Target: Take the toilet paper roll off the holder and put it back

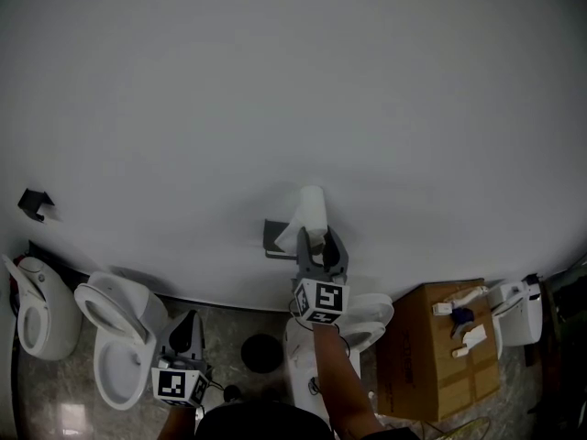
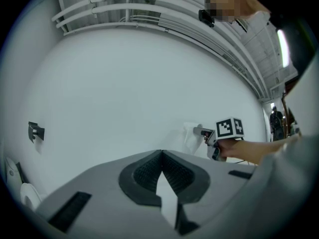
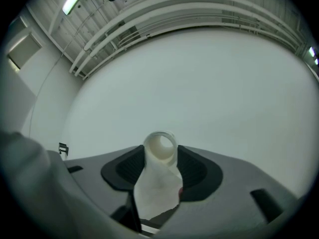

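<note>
Right hand-held gripper (image 3: 159, 157): clamps toilet paper roll (image 3: 160, 146) | holder (image 1: 272, 235): partly hidden

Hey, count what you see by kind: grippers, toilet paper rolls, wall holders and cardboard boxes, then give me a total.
Grippers: 2 (left gripper, right gripper)
Toilet paper roll: 1
Wall holders: 2
Cardboard box: 1
Total: 6
</note>
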Tool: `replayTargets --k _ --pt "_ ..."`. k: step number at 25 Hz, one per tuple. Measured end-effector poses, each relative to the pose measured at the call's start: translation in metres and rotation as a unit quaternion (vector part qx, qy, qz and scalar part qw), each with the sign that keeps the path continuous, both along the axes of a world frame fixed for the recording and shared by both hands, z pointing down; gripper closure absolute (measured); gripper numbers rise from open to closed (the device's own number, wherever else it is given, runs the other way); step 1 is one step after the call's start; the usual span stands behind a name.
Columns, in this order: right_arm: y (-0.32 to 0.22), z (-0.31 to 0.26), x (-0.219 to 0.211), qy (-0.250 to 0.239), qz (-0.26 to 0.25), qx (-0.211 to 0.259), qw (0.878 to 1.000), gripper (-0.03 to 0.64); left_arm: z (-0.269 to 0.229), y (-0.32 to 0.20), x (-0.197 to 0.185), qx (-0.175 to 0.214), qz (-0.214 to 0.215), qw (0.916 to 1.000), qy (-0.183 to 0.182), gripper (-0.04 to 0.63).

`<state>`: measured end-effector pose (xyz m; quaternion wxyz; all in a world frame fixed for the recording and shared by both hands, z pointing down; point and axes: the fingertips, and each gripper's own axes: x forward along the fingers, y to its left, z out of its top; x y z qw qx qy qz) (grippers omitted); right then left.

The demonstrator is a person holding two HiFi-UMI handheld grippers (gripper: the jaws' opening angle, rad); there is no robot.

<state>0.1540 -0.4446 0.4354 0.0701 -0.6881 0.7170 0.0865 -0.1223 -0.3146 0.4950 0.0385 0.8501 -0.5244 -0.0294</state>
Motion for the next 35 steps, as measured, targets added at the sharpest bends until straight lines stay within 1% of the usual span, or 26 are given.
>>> replayTargets --k 2,6,9,11,14,16,18,21,24,27,31,33,35 --pt "0.004 -0.012 0.000 -0.002 0.002 0.014 1.000 0.410 0.001 -0.001 0.000 0.012 0.000 0.9999 0.003 0.592" --pt "0.011 -0.034 0.000 -0.003 0.004 0.037 0.999 0.410 -0.001 -0.002 0.002 0.020 0.005 0.9997 0.011 0.592" --pt "0.016 -0.044 -0.002 -0.003 0.004 0.048 0.999 0.410 0.006 -0.001 -0.002 0.011 0.004 0.9999 -0.001 0.592" --pt "0.019 -0.047 -0.003 -0.001 0.004 0.054 0.999 0.410 0.010 0.000 -0.004 0.018 0.003 0.9998 -0.005 0.592" --pt "0.021 -0.050 -0.005 0.001 0.003 0.058 0.998 0.410 -0.002 0.000 0.002 0.012 0.006 0.9999 0.006 0.592" --pt "0.020 -0.049 -0.005 0.001 0.003 0.057 0.998 0.410 -0.002 0.000 0.003 0.011 0.006 0.9999 0.010 0.592" --pt "0.020 -0.048 -0.004 0.001 0.004 0.056 0.998 0.410 -0.001 0.000 0.002 0.003 0.004 1.0000 0.005 0.592" --pt "0.016 -0.043 -0.003 0.002 0.006 0.049 0.999 0.410 0.002 -0.003 -0.001 0.013 0.000 0.9999 -0.001 0.592" --pt "0.011 -0.034 0.000 0.001 0.006 0.039 0.999 0.410 0.000 -0.003 0.004 -0.005 0.004 1.0000 0.000 0.592" --pt "0.011 -0.024 -0.001 0.000 0.006 0.029 1.000 0.410 0.008 -0.002 -0.001 0.004 0.000 1.0000 -0.004 0.592" --pt "0.009 -0.013 -0.003 -0.001 0.006 0.020 1.000 0.410 0.004 0.001 0.001 -0.012 0.001 0.9999 -0.002 0.592" --pt "0.007 -0.008 -0.004 0.000 0.006 0.014 1.000 0.410 0.007 0.000 -0.002 0.000 -0.001 1.0000 0.000 0.592" --pt "0.004 -0.001 -0.004 0.002 0.007 0.008 1.000 0.410 -0.001 -0.002 -0.001 0.015 -0.003 0.9998 0.009 0.592"
